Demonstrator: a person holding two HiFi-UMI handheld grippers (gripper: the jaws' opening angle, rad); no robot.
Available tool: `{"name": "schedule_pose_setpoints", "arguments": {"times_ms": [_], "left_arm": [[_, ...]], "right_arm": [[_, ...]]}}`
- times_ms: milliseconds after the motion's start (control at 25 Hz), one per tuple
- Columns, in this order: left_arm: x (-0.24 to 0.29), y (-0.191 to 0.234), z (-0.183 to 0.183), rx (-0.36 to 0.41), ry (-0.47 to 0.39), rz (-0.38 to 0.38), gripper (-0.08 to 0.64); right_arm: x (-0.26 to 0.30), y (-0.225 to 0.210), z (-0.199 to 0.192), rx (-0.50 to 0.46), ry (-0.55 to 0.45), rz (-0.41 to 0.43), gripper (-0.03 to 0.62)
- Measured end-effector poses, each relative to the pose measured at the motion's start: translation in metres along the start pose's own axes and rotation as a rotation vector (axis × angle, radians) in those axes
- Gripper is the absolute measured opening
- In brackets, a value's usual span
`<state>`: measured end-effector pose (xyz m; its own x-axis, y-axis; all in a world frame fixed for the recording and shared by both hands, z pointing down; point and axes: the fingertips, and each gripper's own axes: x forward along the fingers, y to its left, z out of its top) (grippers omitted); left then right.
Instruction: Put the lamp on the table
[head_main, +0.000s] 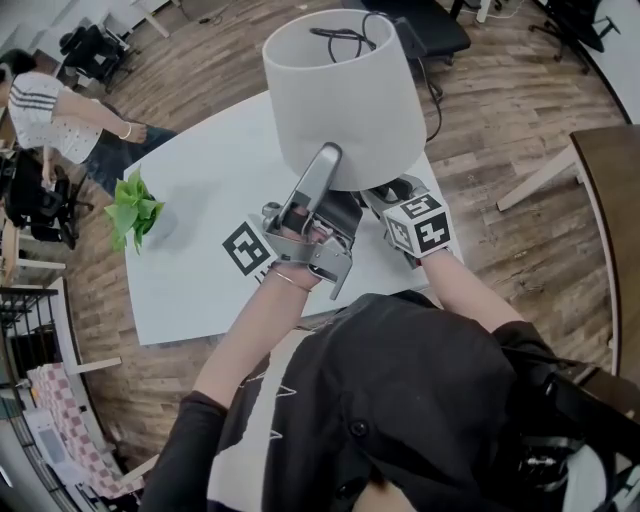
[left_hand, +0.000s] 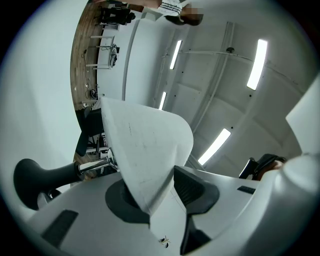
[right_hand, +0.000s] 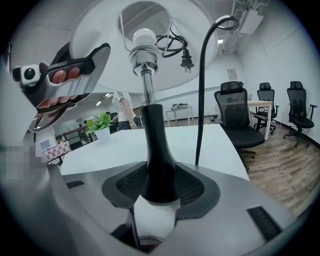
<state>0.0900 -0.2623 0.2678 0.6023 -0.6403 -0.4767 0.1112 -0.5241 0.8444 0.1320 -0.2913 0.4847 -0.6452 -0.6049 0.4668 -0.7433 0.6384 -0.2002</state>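
Lamp (head_main: 345, 100) held over the table's (head_main: 200, 280) near edge.
The shade (left_hand: 145, 145) is pinched by the left gripper (left_hand: 160, 195); the black stem (right_hand: 152, 140) is clamped by the right gripper (right_hand: 159, 187).

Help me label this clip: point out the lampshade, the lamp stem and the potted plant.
lampshade (head_main: 345, 100): head view, on its outer wall.
lamp stem (right_hand: 156, 150): right gripper view, on its black lower part.
potted plant (head_main: 135, 205): head view, on its leaves.
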Motion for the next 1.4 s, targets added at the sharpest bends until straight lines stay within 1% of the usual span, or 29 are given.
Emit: {"name": "schedule_pose_setpoints", "arguments": {"times_ms": [120, 320, 440, 480, 680, 880, 1120, 1400], "left_arm": [[-0.003, 0.0, -0.001, -0.006, -0.009, 0.006, 0.155], [-0.005, 0.002, -0.002, 0.001, -0.018, 0.005, 0.155], [-0.007, 0.001, -0.003, 0.006, -0.017, 0.002, 0.155], [-0.007, 0.001, -0.003, 0.008, -0.017, 0.002, 0.155], [-0.006, 0.001, -0.005, 0.011, -0.017, 0.008, 0.158], [-0.008, 0.001, -0.01, 0.019, -0.021, 0.006, 0.161], [-0.012, 0.0, -0.02, 0.032, -0.005, -0.002, 0.167], [-0.017, 0.0, -0.028, 0.04, 0.004, 0.0, 0.175]], "right_arm": [[-0.008, 0.0, -0.008, 0.016, 0.02, -0.008, 0.179], [-0.028, -0.002, -0.01, 0.046, -0.003, 0.0, 0.138], [-0.044, -0.001, -0.009, 0.062, -0.021, 0.003, 0.045], [-0.049, -0.001, -0.008, 0.067, -0.024, 0.001, 0.034], [-0.076, -0.002, -0.002, 0.066, -0.039, -0.022, 0.025], [-0.101, -0.007, 0.003, 0.046, -0.058, -0.056, 0.025], [-0.118, -0.014, -0.006, 0.058, -0.049, -0.096, 0.025], [-0.128, -0.017, -0.012, 0.078, -0.05, -0.114, 0.025]]}}
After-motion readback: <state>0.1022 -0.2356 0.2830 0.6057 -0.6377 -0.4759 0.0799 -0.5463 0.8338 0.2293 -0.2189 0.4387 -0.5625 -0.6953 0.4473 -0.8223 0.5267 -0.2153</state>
